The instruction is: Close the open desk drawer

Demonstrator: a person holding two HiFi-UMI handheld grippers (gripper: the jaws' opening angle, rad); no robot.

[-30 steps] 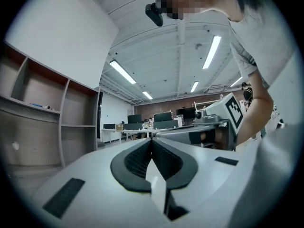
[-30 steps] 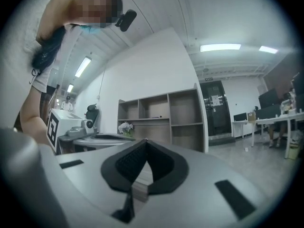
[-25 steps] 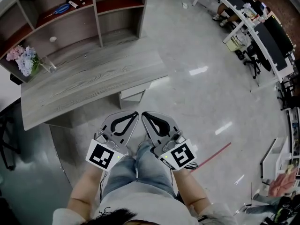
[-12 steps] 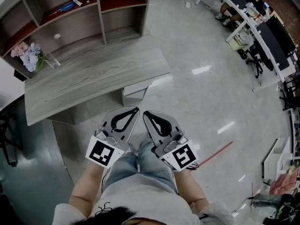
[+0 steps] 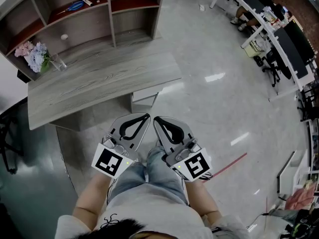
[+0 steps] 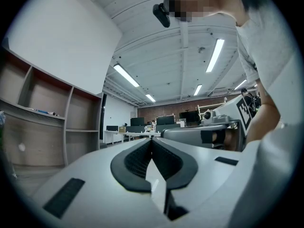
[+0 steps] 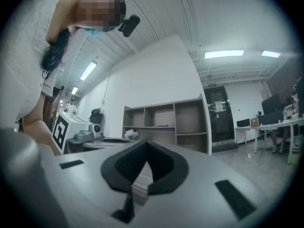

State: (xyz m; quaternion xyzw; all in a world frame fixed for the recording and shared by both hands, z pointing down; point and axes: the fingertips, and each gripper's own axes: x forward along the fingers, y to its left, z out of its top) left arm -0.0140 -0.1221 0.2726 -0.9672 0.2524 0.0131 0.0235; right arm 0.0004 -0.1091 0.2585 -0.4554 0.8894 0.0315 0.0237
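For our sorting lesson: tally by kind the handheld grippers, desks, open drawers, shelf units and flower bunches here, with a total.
Grey handheld grippers with marker cubes: 2 (left gripper, right gripper)
Grey wood-grain desk: 1
Pale open drawer under the desk: 1
Brown wooden shelf unit: 1
Pink-and-blue flower bunch: 1
Total: 6

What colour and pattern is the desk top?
Pale grey with a wood-grain pattern. The desk top shows best in the head view.

Drawer (image 5: 144,99) — mostly under desktop (image 5: 99,81)
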